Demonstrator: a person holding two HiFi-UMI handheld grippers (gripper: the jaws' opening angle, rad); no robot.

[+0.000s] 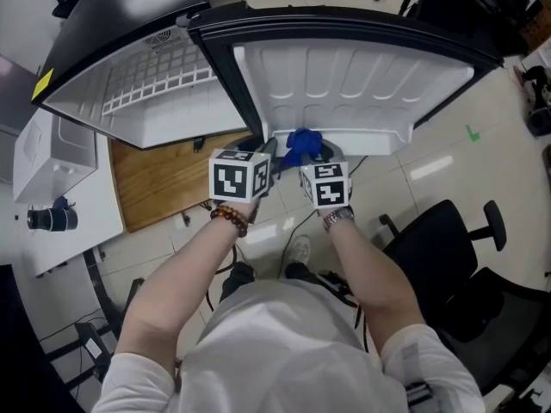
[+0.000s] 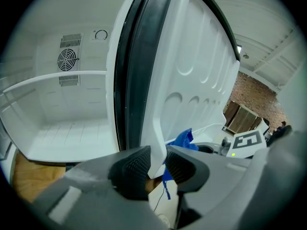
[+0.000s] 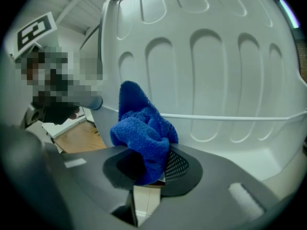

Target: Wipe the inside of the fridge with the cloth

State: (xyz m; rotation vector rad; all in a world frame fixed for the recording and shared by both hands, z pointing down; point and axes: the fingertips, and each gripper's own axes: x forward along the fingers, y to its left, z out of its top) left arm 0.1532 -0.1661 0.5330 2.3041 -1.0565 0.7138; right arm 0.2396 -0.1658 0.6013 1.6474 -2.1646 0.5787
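Left gripper point(image 2: 156, 165) clamped on the fridge door point(image 2: 192, 80) edge, right gripper point(image 3: 152, 169) pinching the blue cloth point(image 3: 142, 128) beside the door's inner side: I'd brace the door and press the cloth flat

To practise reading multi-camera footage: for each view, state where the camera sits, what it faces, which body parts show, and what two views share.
Head view: on the head, looking steeply down at the fridge door; both forearms show.
Left gripper view: rides the left gripper, clamped on the door's edge; faces the fridge interior.
Right gripper view: rides the right gripper, holding the blue cloth; faces the door's lining.
Shared by all: door and cloth.
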